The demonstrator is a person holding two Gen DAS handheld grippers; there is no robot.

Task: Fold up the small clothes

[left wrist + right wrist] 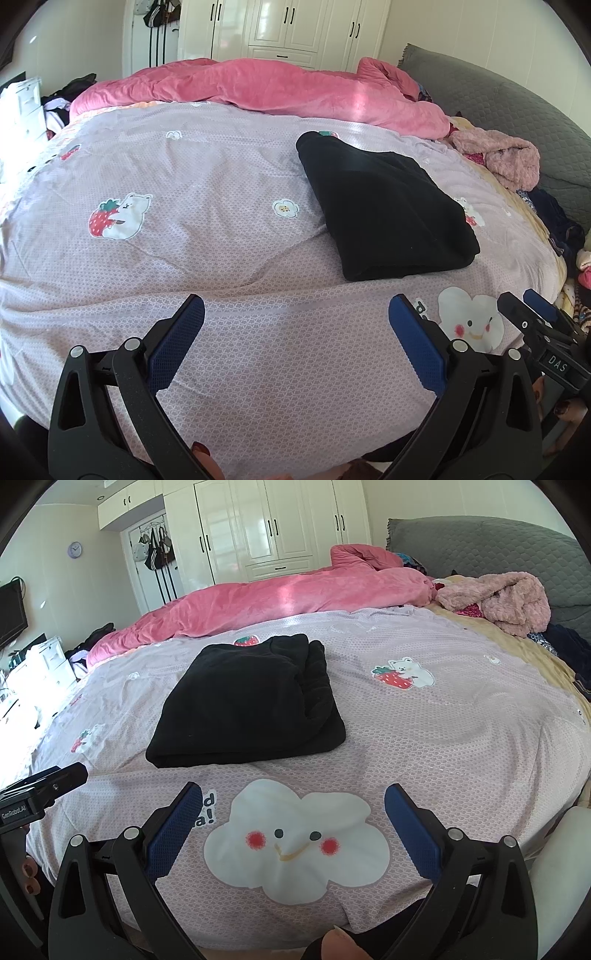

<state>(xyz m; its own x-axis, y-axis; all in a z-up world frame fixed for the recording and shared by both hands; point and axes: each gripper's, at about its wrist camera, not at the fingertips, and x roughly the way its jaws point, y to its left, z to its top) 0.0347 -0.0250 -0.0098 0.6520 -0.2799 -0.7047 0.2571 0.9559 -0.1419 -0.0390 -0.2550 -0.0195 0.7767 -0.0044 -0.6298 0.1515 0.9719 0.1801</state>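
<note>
Partly cropped, each hand-held gripper [295, 317] [293, 805] gapes near the black garment [384, 210].

Bright left-side daylight, fisheye-warped edges

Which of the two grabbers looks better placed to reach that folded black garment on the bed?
Probably the right gripper: the black garment lies almost straight beyond its open fingers. From the left gripper, also open, the garment sits off to the right, so it would have to swing across.
</note>
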